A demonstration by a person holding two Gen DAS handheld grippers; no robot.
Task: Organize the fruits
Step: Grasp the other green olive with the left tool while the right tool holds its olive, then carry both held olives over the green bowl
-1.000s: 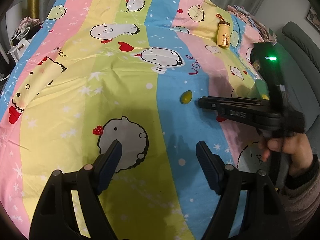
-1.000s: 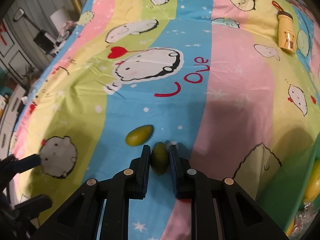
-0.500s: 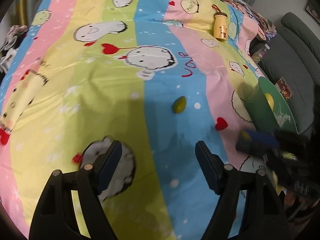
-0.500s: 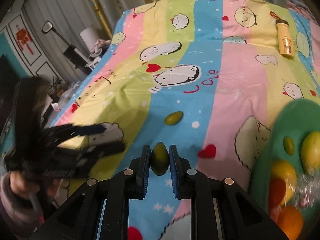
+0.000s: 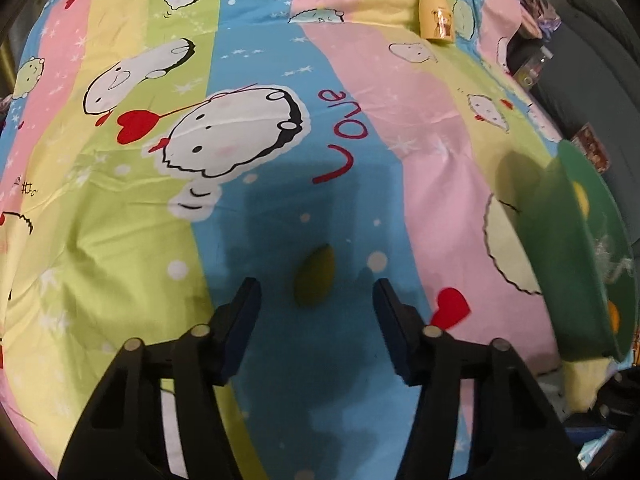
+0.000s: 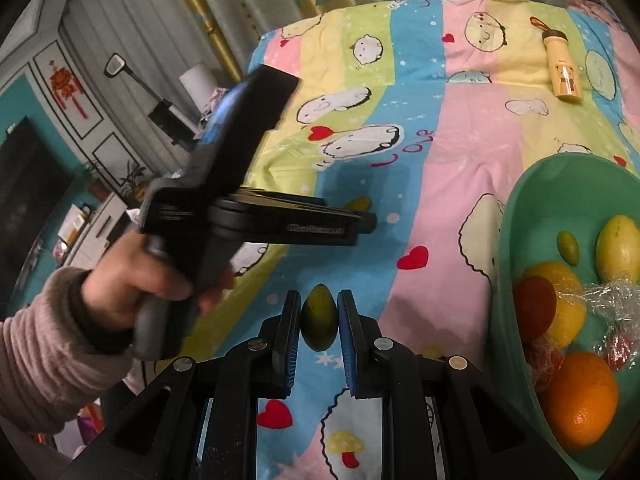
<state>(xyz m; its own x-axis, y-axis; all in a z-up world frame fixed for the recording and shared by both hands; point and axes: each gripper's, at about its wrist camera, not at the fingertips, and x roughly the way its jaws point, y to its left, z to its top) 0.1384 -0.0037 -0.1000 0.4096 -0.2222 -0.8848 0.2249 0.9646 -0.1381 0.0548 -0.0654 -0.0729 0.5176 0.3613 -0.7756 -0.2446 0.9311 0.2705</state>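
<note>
Green fruit on the bedsheet's blue stripe, between left gripper jaws just closing (untouched). Second green fruit pinched in right gripper, beside the fruit-filled green bowl.

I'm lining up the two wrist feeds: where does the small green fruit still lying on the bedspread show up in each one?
Left wrist: the loose green fruit lies low in the centre on the blue stripe, between the open fingers of the left gripper, untouched.
Right wrist: left of centre, mostly hidden behind the left gripper's tip; only its top shows.
Shared landmark: the red "Love" lettering.
</note>
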